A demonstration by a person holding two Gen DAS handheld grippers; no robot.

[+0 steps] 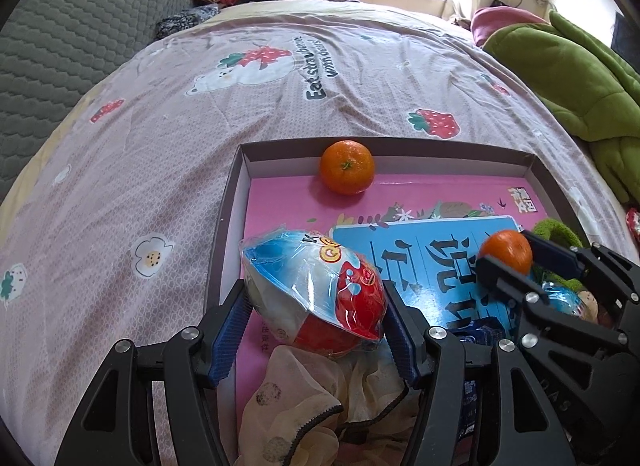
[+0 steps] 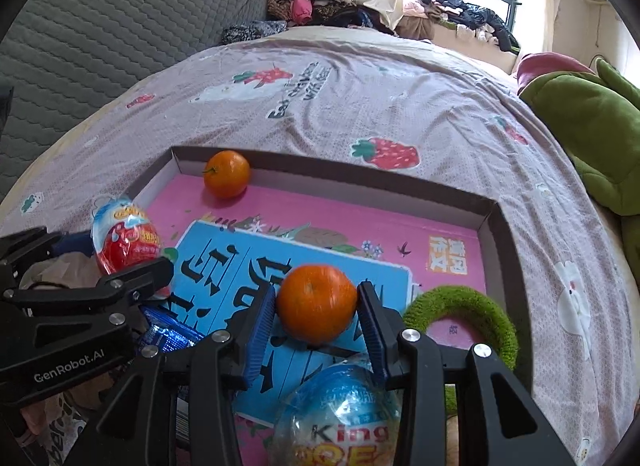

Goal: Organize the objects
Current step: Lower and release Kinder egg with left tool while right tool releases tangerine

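Two grippers work over the shallow box [image 2: 494,225] on the bed: the left gripper [image 1: 316,318] squeezes a wrapped toy egg [image 1: 316,290], and the right gripper [image 2: 316,316] pinches a tangerine [image 2: 316,304], likely to join the other tangerine [image 2: 227,173] by the far wall.

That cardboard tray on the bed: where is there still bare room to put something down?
Bare room lies along the far part of the tray, on the pink book cover between the loose tangerine at the far wall and the far right corner. The near end is crowded: wrapped toy eggs, a scarf, a green ring, both grippers.
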